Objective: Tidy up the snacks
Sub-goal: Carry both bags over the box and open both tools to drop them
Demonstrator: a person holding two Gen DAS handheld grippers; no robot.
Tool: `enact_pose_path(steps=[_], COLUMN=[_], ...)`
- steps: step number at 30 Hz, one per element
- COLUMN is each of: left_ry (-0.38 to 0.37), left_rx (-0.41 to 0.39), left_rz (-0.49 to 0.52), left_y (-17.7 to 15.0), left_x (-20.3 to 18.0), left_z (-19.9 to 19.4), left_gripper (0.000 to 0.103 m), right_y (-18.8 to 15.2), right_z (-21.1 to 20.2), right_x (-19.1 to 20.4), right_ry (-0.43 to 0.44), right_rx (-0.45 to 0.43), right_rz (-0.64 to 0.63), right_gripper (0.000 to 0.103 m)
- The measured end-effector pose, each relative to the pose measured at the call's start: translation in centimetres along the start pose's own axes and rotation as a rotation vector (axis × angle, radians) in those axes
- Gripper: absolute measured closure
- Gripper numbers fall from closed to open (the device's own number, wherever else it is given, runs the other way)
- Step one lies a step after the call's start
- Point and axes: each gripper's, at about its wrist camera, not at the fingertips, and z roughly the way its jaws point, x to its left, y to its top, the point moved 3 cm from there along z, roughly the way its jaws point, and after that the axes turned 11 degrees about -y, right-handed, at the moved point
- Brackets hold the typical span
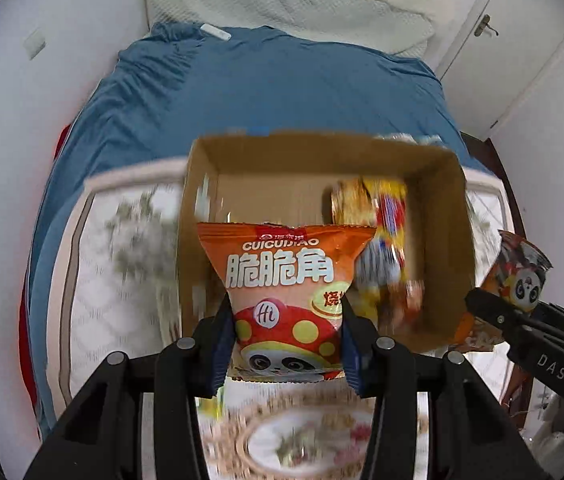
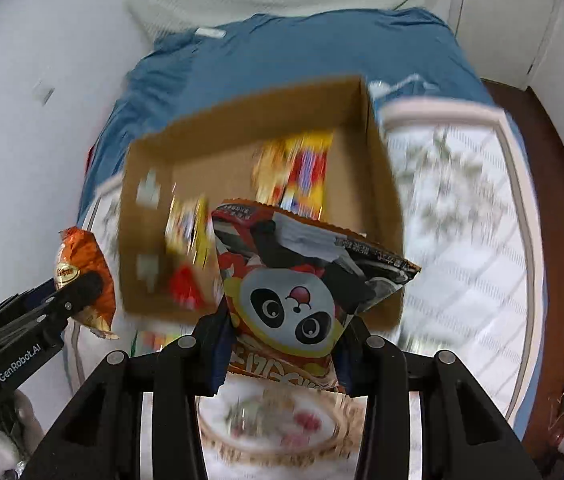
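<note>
My left gripper is shut on an orange snack bag with a panda and white Chinese letters, held above the near edge of an open cardboard box. My right gripper is shut on a red and black panda snack bag, held above the same box. The box holds several yellow and red snack packets, also seen in the right wrist view. Each view shows the other gripper with its bag at the side: the right one, the left one.
The box stands on a patterned white mattress at the foot of a bed with a blue cover. A pale pillow lies at the head. White walls stand at the left, a white door at the right.
</note>
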Motion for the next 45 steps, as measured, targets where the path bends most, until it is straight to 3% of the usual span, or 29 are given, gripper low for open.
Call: enact_pose_path(steps=[7,14,15,16,17,18,19,22,30,45], left_ry=[0.009,0.010,0.006,0.002,-0.007,0.007,0.016,0.007,0.027,0.106], left_rx=[0.081,0.158,0.168,0.181,0.184,0.173,0.164,0.147,0.099,-0.098], left_rz=[-0.011,-0.036,-0.046,-0.055,-0.055,-0.048,-0.039,-0.023,-0.007,0.024], left_y=[6.2,9.5,9.8,10.2,10.6,11.0,11.2,11.7,10.5,2.5], left_x=[1.3,2.2,2.3,2.5,2.4,2.4,2.3,1.7,1.4,1.5], left_z=[6.1,10.3,10.6,11.1,11.5,11.6,11.7,11.3,9.7,2.6], left_gripper=[0.061,0.059,0.056,0.049,0.043,0.029,0.022,0.022,0.022,0.022], right_y=[7.9,10.3,10.6,10.6,10.8,10.9,10.9,10.8,10.5,4.4], right_z=[4.6,10.2,11.1,11.8,12.4,12.7,12.9,13.2,13.1,6.3], right_x=[-0.8,-1.2,-1.1,-1.2,-1.1,-0.8,-0.7,-0.5,-1.2,-0.7], right_ry=[-0.090,-0.162,-0.176,-0.192,-0.212,-0.191,-0.195,-0.213,-0.192,-0.194], right_rx=[0.053,0.118,0.136,0.153,0.153,0.142,0.143,0.142,0.125,-0.078], right_rz=[0.012,0.015,0.010,0.005,-0.009,-0.020,-0.021,-0.016,0.003,-0.007], right_gripper=[0.059,0.058,0.053,0.029,0.016,0.011,0.011,0.010,0.010,0.010])
